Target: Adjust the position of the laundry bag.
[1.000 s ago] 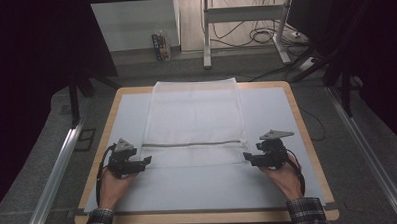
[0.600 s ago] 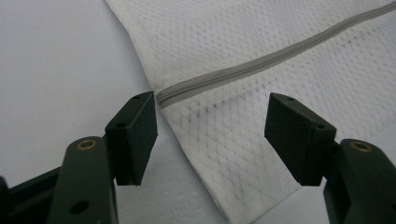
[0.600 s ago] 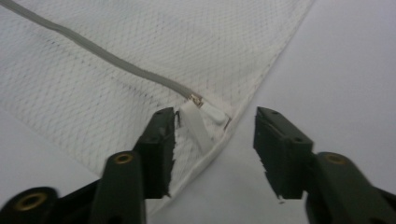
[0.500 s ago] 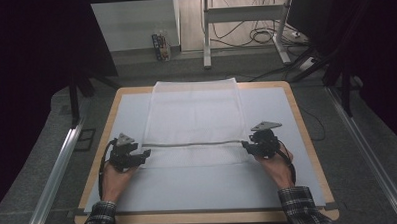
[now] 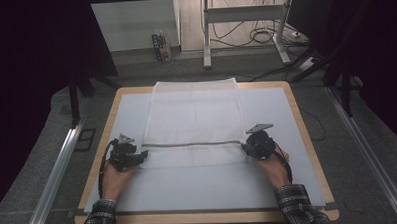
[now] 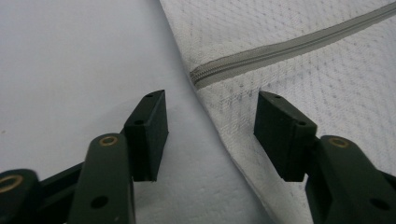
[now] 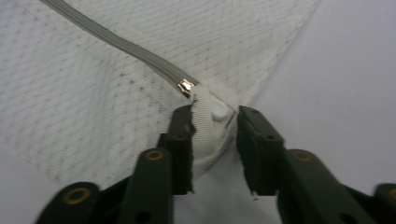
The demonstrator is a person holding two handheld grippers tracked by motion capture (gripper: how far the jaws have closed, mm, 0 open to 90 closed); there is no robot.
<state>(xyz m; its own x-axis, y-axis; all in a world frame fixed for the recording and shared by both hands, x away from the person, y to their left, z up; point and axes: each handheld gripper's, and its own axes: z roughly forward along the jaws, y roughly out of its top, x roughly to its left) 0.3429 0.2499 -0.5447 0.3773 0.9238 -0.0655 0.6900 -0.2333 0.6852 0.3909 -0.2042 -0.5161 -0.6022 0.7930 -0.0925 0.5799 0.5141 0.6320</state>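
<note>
A white mesh bag [image 5: 194,112] lies flat on the table, a grey zipper [image 5: 190,143] running across its near part. My left gripper [image 5: 144,155] rests at the bag's left edge, just below the zipper's end [image 6: 198,77]. Its jaws [image 6: 210,116] have just been closing and stand open astride the edge of the mesh [image 6: 303,88], not pressing it. My right gripper [image 5: 244,148] is at the bag's right edge. Its jaws [image 7: 215,119] have just been closing and pinch the white fabric tab [image 7: 205,116] beside the metal zipper pull [image 7: 186,87], bunching the cloth.
The bag lies on a white mat [image 5: 271,109] covering a table with a wooden rim [image 5: 301,123]. A metal rail [image 5: 58,167] runs along the floor at the left. Behind the table stand desk legs with cables [image 5: 243,30] and a small box [image 5: 160,46].
My right gripper has slid in toward the bag's right edge at the zipper and its jaws have narrowed onto the cloth. The left hand has stayed put.
</note>
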